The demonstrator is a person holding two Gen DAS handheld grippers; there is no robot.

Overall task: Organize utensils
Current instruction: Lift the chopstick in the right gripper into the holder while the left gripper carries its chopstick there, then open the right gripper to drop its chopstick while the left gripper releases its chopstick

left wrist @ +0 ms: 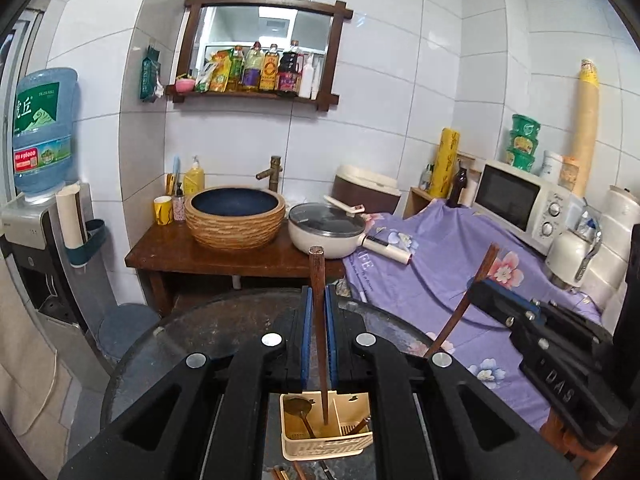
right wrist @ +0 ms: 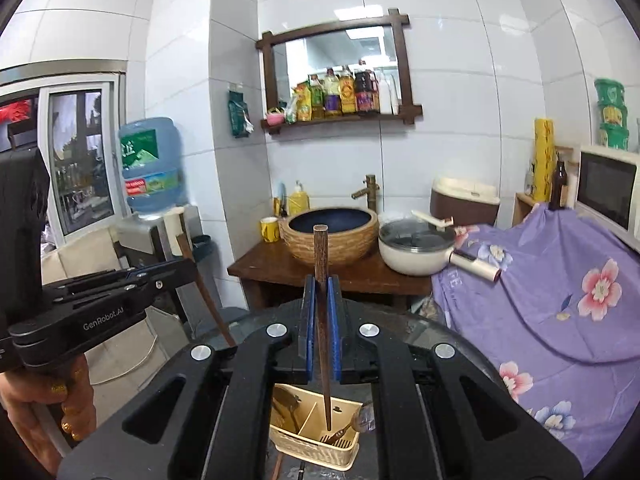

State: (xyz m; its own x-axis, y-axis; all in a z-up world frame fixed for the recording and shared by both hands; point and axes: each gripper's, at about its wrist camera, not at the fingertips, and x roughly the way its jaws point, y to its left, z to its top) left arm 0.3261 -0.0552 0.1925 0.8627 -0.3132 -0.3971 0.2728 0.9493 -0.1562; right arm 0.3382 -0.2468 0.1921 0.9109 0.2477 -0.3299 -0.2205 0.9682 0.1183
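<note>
Both grippers, left (left wrist: 319, 336) and right (right wrist: 321, 328), each have jaws pinching one chopstick (left wrist: 318, 300) above the caddy (left wrist: 326, 438). Next: I lower tips into a compartment, then release.

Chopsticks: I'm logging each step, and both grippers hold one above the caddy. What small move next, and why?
Probably lower both straight down. The left gripper and right gripper each clamp a wooden chopstick upright, tips over the cream utensil caddy, in its middle compartment.

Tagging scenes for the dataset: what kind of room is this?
Likely a small home kitchen nook: white microwave, lidded cream saucepan, dark wooden shelf of oil and sauce bottles above a woven-look basin with brass tap.
</note>
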